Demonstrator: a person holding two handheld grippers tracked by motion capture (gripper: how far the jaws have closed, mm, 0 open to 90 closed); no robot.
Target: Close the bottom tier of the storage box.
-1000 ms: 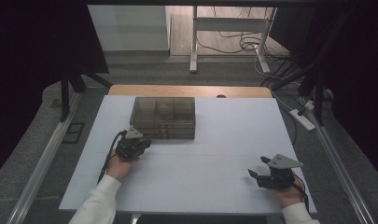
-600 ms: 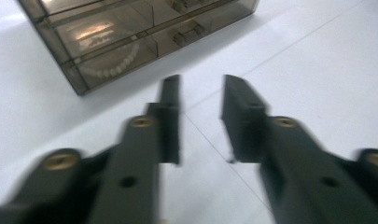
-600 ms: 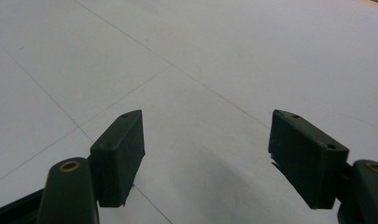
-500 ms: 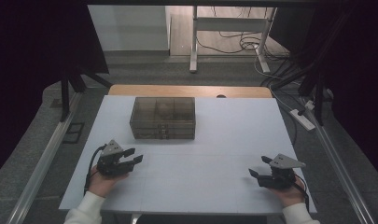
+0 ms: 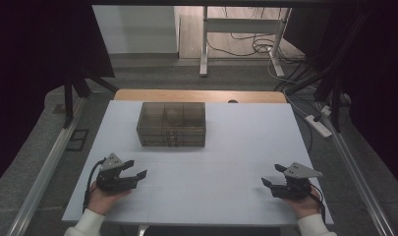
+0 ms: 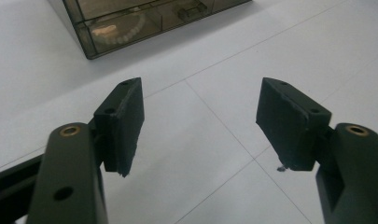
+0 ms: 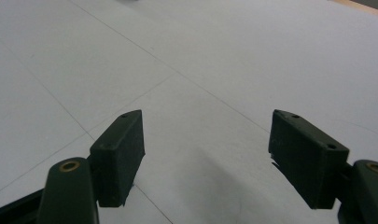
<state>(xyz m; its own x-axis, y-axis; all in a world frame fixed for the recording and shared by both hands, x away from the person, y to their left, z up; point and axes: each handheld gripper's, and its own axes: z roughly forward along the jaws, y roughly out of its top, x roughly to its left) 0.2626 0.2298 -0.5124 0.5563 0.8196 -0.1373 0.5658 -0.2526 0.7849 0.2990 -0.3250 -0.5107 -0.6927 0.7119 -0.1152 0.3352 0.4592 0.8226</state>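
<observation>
High view | left tool (image 5: 137, 168) jaws apart, just opened, nothing between | right tool (image 5: 271, 176) apart | drawer box (image 5: 171, 124): no readable writing

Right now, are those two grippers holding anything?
No. The left gripper and right gripper are both open, nothing between their jaws; the box sits apart.

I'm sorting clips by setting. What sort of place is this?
Probably a lab or workshop set up for recording, not a home. A white table is flanked by dark curtains, with loose cables on the floor behind and a power strip beside it. A tinted drawer box sits on the table.
</observation>
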